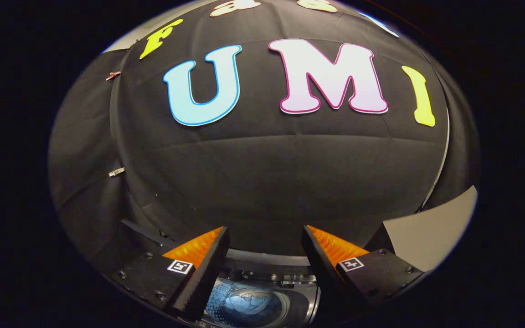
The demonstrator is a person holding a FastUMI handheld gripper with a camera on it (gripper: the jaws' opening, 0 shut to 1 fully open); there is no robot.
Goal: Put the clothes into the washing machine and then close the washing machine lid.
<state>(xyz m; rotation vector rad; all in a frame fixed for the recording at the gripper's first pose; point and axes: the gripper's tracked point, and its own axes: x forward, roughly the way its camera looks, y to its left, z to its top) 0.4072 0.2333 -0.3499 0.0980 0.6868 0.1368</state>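
The washing machine (300, 304) stands open; blue clothes (239, 307) lie inside.

Booth wall's matt black cloth (262, 173), kinda creased, and the round washing machine drum (244, 307) below looks like glossy perforated metal.

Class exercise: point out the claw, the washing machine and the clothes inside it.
claw (265, 255): gripper view, the open gap midway between its fingertips.
washing machine (300, 303): gripper view, the drum's inner wall.
clothes (244, 306): gripper view, the middle of the bluish bundle.
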